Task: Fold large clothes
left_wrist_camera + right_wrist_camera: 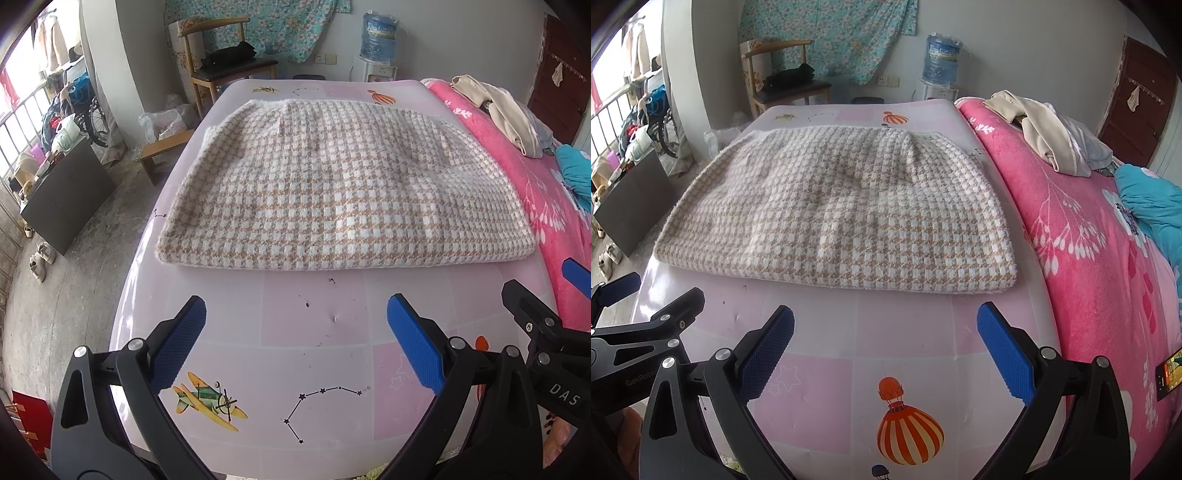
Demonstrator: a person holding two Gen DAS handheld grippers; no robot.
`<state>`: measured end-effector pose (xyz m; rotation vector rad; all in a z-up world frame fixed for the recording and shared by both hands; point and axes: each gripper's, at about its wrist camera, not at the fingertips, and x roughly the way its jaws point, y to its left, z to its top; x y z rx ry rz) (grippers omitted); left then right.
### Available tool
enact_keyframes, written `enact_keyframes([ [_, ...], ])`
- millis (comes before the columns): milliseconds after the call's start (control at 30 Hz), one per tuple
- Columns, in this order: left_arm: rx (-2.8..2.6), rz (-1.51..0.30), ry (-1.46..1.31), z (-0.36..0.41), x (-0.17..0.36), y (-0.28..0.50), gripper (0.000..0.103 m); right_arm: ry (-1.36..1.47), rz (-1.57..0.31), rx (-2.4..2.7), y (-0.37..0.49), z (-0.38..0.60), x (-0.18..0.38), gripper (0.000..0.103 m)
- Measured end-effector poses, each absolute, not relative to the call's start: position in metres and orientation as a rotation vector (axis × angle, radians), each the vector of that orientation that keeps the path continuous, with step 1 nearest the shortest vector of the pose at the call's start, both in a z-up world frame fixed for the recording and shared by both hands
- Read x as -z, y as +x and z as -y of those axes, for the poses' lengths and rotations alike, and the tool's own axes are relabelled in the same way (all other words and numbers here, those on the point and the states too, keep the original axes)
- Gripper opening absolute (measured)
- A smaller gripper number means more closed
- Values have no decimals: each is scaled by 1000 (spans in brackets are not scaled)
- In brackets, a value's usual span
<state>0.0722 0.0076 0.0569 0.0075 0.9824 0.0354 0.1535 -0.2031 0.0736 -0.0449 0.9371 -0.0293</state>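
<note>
A beige-and-white houndstooth garment (332, 188) (842, 210) lies folded into a flat rectangle on the pink patterned table (310, 325) (897, 332). My left gripper (295, 325) hovers open over the bare table just in front of the garment's near edge, nothing between its blue pads. My right gripper (886, 328) is open too, also short of the near folded edge and apart from the cloth. In the left wrist view the right gripper (546, 295) shows at the right edge. The left gripper (653, 295) shows at the left of the right wrist view.
A bed with a pink floral blanket (1089, 240) adjoins the table's right side, carrying a pile of beige clothes (1045, 129) and a teal garment (1152, 203). A wooden chair (221, 70) and a water dispenser (376, 48) stand beyond the table; a dark cabinet (66, 199) and shoes are on the left floor.
</note>
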Motion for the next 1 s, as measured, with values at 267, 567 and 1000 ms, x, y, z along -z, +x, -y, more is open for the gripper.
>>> enact_keyframes([
  [267,-37,-982,6,-10,-56,73,95,-46,-937,30,154,203,-74,97],
  [567,-35,-985,5,-9,-55,72,95,-52,-939,32,154,203,-73,97],
  [1000,-37,-982,6,-8,-57,72,95,-56,-939,30,155,205,-73,97],
])
